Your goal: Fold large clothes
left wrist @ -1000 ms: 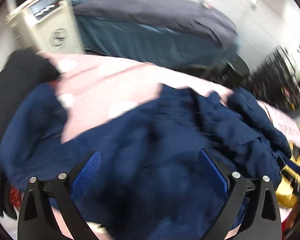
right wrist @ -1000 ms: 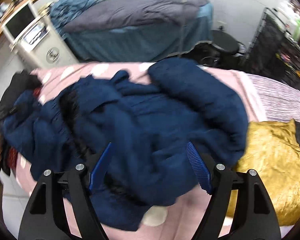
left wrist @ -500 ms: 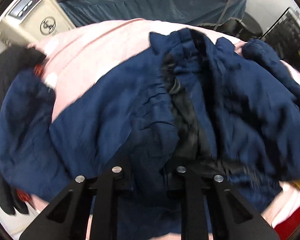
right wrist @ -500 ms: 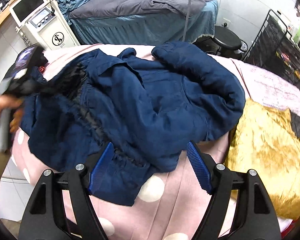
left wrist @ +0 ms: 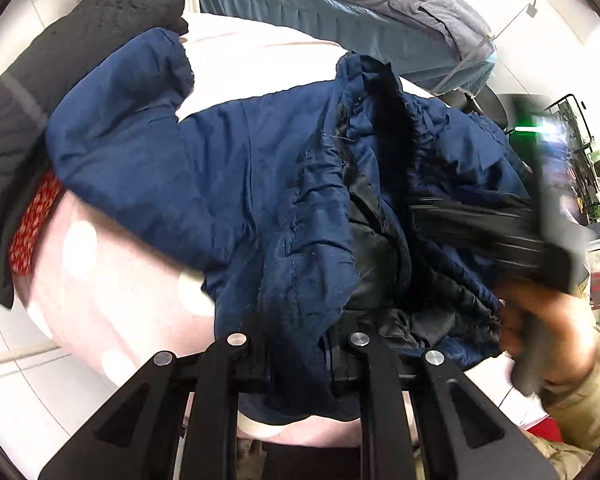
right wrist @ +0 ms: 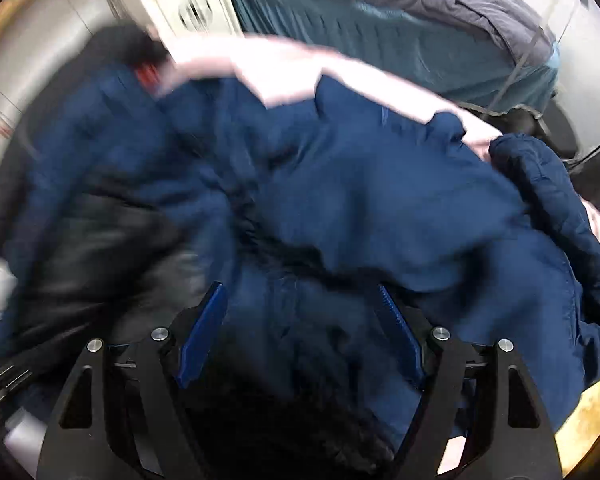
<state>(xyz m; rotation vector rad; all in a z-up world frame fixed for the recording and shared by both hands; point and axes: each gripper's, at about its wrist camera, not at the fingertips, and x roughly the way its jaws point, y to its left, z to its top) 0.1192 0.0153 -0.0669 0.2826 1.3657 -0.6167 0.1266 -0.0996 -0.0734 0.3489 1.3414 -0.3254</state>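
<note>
The left gripper (left wrist: 298,344) is pinched tight on a fold of the navy jacket (left wrist: 228,184), the cloth bunching up between its black arms and hiding the pads. Just past the pinch, the jacket's black lining (left wrist: 364,216) shows along an open seam that runs away from the tongs toward the far edge of the pink, white-dotted bed cover (left wrist: 112,300). The right gripper (right wrist: 300,336) stands spread, its blue pads (right wrist: 202,336) apart over the same jacket (right wrist: 360,200), with dark cloth lying between them but not pressed. The jacket sprawls across the bed, its long axis running side to side ahead of both tongs; one sleeve (left wrist: 128,80) reaches up and left of the left gripper. To the right of that gripper a hand (left wrist: 548,340) holds the other tool, blurred. Farther out lie a black knit garment (left wrist: 40,92) and a teal-skirted bed (left wrist: 340,12). No writing can be read.
</note>
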